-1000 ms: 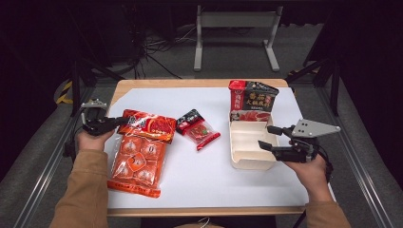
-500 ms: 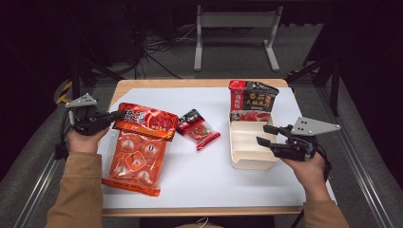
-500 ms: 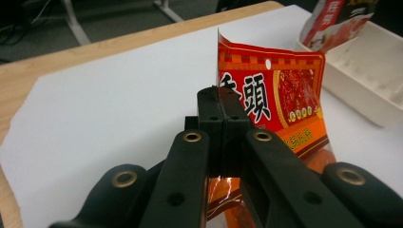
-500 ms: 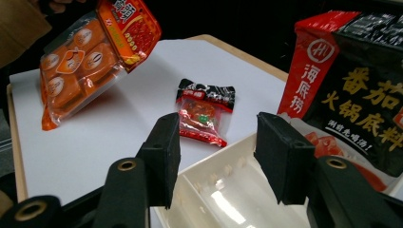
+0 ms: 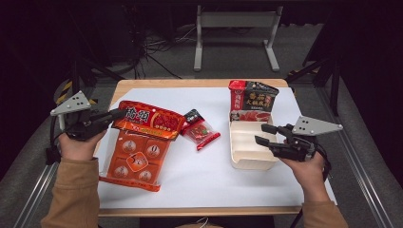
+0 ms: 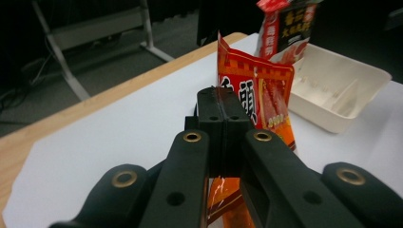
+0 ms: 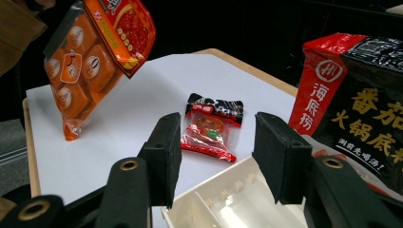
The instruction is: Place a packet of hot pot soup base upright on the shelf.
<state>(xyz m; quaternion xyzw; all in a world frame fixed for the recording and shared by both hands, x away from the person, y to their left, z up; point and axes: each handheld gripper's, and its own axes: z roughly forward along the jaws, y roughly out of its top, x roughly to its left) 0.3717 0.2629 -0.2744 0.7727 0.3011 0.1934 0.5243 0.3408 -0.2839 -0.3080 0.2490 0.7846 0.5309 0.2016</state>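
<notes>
My left gripper (image 5: 115, 114) is shut on the top edge of a large orange-red snack bag (image 5: 138, 149), which hangs tilted at the table's left with its lower end down by the white sheet. From the left gripper view, the shut jaws (image 6: 219, 102) pinch the bag (image 6: 259, 102). My right gripper (image 5: 260, 134) stands open over the white tray (image 5: 247, 161). Its jaws have narrowed a little in the last second, and the pads (image 7: 166, 152) press on nothing. In the right gripper view the tray's rim (image 7: 247, 199) lies below the gripper (image 7: 218, 137).
A small red sweet packet (image 5: 202, 130) lies mid-table, also seen as the packet (image 7: 211, 128) past my right jaws. A red-and-black hotpot bag (image 5: 252, 102) stands upright behind the tray. The white sheet (image 5: 199, 175) covers the wooden table (image 5: 190, 83).
My left hand has risen and drawn left with the bag's top edge, lifting the bag. The right gripper has stayed over the tray and its jaws have come closer together.
</notes>
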